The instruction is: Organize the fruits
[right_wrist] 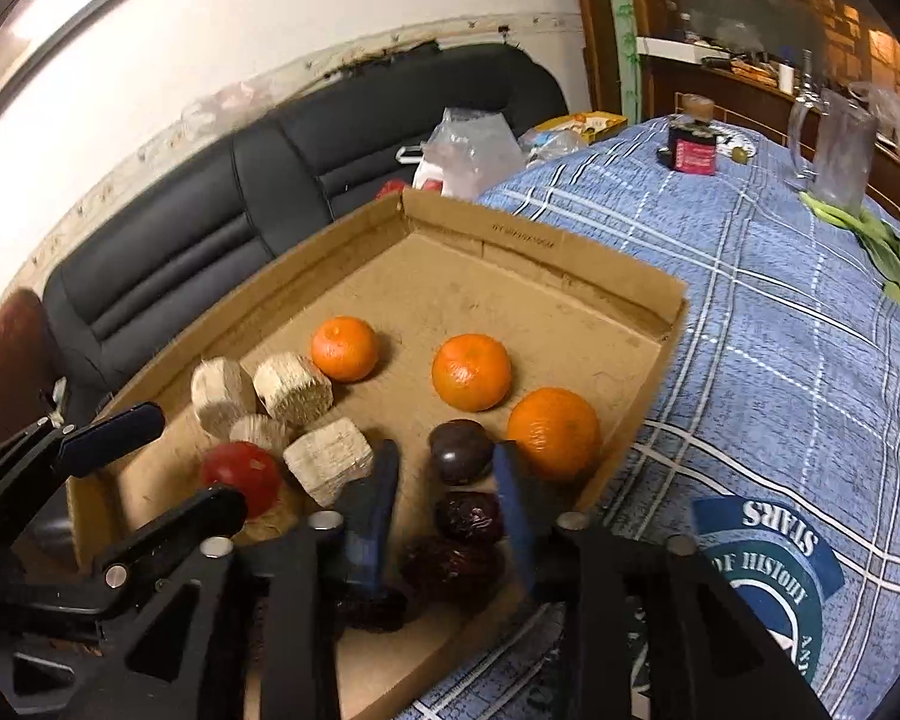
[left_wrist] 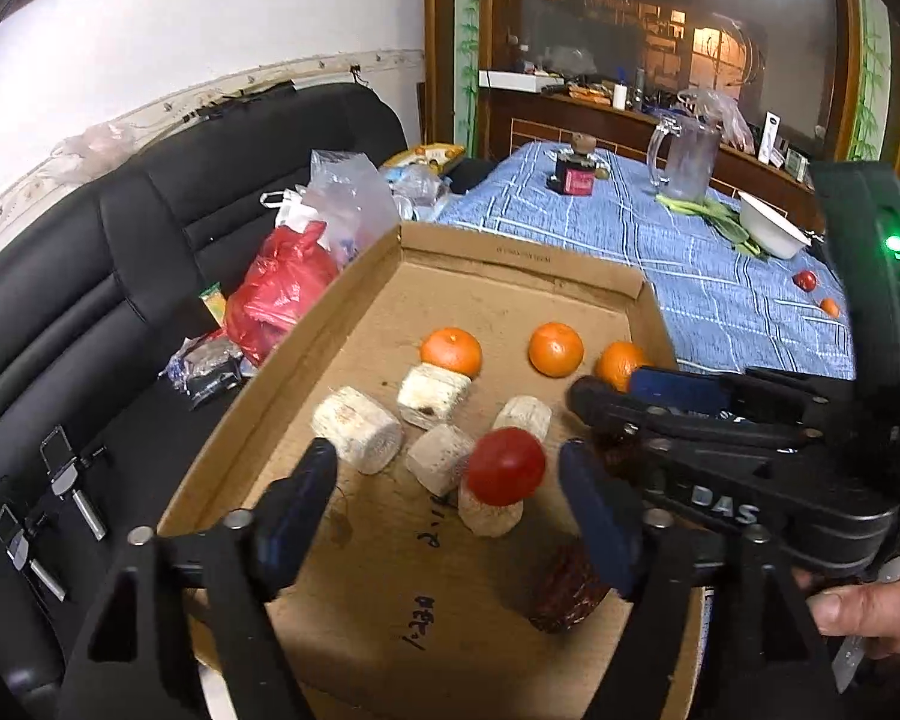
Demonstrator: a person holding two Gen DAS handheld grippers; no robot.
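**Left wrist view: a red fruit between spread fingers, over a tray of sorted fruit**

Left wrist view shows a shallow cardboard tray [left_wrist: 510,258] on a worktop covered with a blue plaid cloth [left_wrist: 690,252]. A smooth, round, glossy red fruit [left_wrist: 506,467] sits between the fingers of the left hand-held gripper [left_wrist: 450,516], which stand apart with a gap on either side of it; whether it rests on the pale piece just below it I cannot tell. Around it lie five pale, fibrous cylindrical pieces [left_wrist: 359,438], clustered near the tray's middle. Three oranges [left_wrist: 555,349] with dimpled bright skin lie in a loose row beyond them, toward the far wall. A dark, wrinkled date [left_wrist: 564,594] lies near the tray's front, just beside the left gripper's right finger.

Right wrist view has the right hand-held gripper [right_wrist: 444,498] also with its fingers apart, holding nothing. Between them lie a smooth, dark purple plum-like fruit [right_wrist: 461,450] and, nearer the camera, two wrinkled dark red dates [right_wrist: 469,517]. The nearest orange touches the outside of its right finger. A black sofa [right_wrist: 210,228] with plastic bags stands beyond the tray.
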